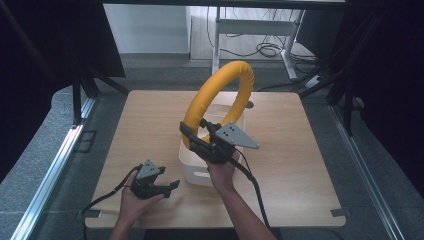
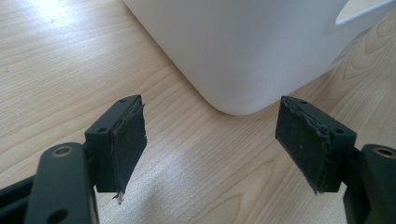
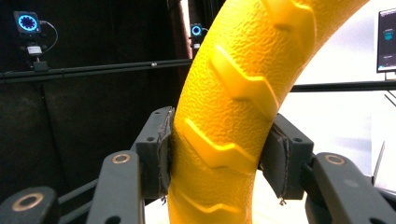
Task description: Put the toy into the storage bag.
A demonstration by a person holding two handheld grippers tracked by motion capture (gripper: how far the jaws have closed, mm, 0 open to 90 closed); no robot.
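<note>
Your right gripper (image 1: 197,142) clamps the yellow ring (image 1: 220,95) upright above the white bin (image 1: 192,172); your left gripper (image 1: 167,188), jaws apart, rests on the bench (image 1: 300,165) beside the bin.

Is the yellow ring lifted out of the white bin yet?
Cannot tell: the right gripper holds the yellow ring upright above the white bin, but its lower end is hidden behind the gripper.
</note>
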